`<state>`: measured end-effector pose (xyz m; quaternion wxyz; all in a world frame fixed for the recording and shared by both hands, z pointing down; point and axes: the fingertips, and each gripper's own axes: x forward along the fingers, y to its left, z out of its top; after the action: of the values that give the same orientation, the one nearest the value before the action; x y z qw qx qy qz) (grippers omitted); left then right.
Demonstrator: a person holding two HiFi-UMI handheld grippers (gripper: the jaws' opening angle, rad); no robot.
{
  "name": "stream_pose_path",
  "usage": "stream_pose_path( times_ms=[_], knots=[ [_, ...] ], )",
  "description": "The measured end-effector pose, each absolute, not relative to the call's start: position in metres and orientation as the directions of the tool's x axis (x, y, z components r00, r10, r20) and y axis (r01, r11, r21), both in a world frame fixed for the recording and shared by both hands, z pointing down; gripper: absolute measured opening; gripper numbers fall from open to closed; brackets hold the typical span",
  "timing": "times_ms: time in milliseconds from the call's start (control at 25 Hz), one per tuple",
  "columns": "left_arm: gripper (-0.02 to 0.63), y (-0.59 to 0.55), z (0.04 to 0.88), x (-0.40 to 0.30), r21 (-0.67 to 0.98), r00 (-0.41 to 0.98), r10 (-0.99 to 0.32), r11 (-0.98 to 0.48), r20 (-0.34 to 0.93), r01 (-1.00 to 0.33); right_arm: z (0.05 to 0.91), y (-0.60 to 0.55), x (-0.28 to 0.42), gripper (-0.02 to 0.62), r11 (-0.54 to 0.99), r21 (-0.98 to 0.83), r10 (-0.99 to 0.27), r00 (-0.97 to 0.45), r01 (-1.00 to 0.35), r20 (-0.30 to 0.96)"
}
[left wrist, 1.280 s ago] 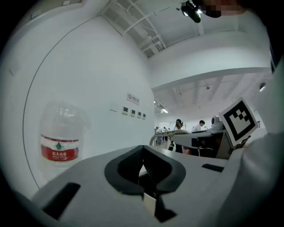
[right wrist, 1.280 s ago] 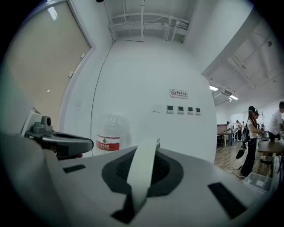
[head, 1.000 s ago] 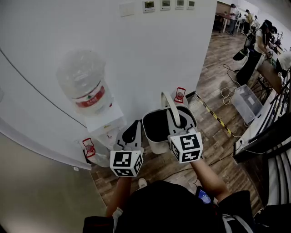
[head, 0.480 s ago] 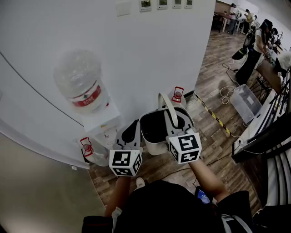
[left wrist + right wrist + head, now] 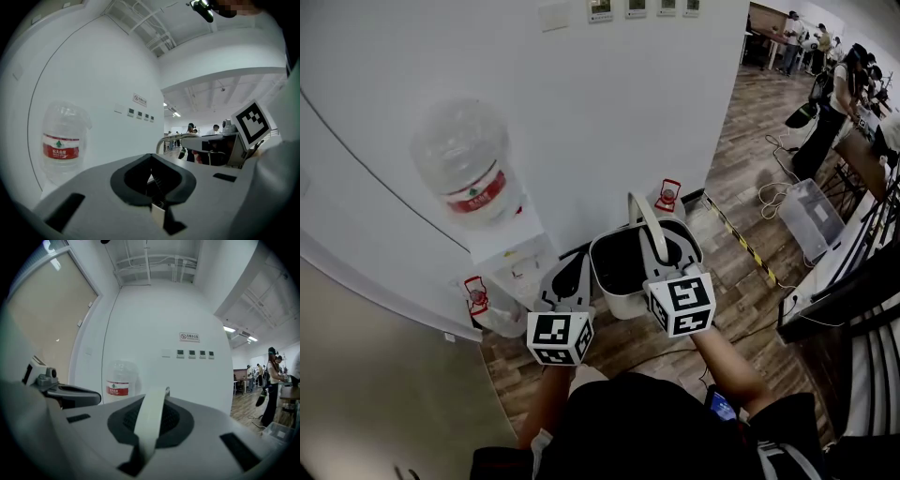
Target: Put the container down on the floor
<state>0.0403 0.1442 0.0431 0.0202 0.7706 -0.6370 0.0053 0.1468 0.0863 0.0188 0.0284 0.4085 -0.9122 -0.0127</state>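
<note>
Shows a cream rectangular plastic container (image 5: 622, 300) with a dark inside, hanging in the air above the brown wooden plank floor (image 5: 741, 187), close to a white wall (image 5: 609, 112). Carried by its pale arched strap handle (image 5: 645, 217), pinched in the closed fingers of the right gripper (image 5: 661, 255). Just to its left, the left gripper (image 5: 574, 264), fingers together on nothing, apart from the container. Likely risks from here: swinging or tilting on the single thin handle grip during lowering, for want of a second support; knocking the white water dispenser (image 5: 520, 255) with its large clear bottle (image 5: 471, 178), or the small clear jug (image 5: 667, 197) with a red cap by the wall, from coming down so near them; landing on one edge and tipping over, from letting go before full contact with the floor.
</note>
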Motion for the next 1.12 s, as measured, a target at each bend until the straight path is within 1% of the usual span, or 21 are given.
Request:
stream_pose_path(
  times_ms=[360, 640, 1120],
  knots=[
    [0.017, 0.145, 0.045, 0.048, 0.010, 0.160, -0.986, -0.159, 0.053, -0.987, 0.027, 0.083, 0.154, 0.029, 0.692, 0.026, -0.722, -0.691, -0.721, 0.047],
    [0.017, 0.125, 0.048, 0.044, 0.017, 0.170, -0.984, -0.169, 0.060, -0.985, 0.031, 0.067, 0.144, 0.028, 0.699, 0.021, -0.714, -0.698, -0.714, 0.056],
    [0.017, 0.060, 0.047, -0.010, 0.036, 0.192, -0.980, -0.190, 0.056, -0.981, 0.028, 0.005, 0.095, 0.029, 0.676, 0.028, -0.736, -0.674, -0.736, 0.061]
  ],
)
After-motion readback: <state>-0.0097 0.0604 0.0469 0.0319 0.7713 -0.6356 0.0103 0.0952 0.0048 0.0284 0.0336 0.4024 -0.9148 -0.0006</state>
